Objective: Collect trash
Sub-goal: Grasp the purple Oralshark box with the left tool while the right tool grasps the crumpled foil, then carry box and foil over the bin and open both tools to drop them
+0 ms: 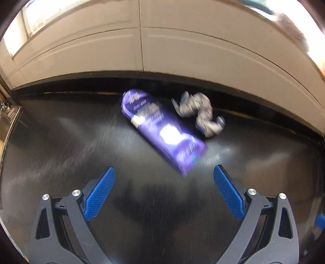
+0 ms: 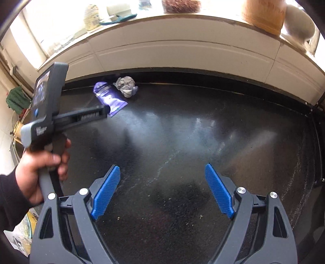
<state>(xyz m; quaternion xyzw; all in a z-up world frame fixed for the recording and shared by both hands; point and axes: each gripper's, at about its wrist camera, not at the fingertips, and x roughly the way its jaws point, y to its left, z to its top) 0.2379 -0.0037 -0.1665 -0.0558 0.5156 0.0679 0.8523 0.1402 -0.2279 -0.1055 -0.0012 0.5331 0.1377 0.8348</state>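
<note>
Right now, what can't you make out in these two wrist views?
- Purple wrapper: print unreadable, motion blur in the left wrist view; too small in the right wrist view, near end hidden by the left gripper's body.
- Crumpled wrapper: blurred, material unclear.
- Left gripper, right gripper: both open, empty.
- Windowsill items: cut off by the top edge, washed out by glare.

It looks like a home – a black table (image 2: 182, 132) by a white window sill (image 2: 162, 26) with pots (image 2: 264, 14) and jars (image 2: 91, 16).

wrapper (image 1: 162, 132) left of, seemingly touching, wad (image 1: 200, 113)
</note>
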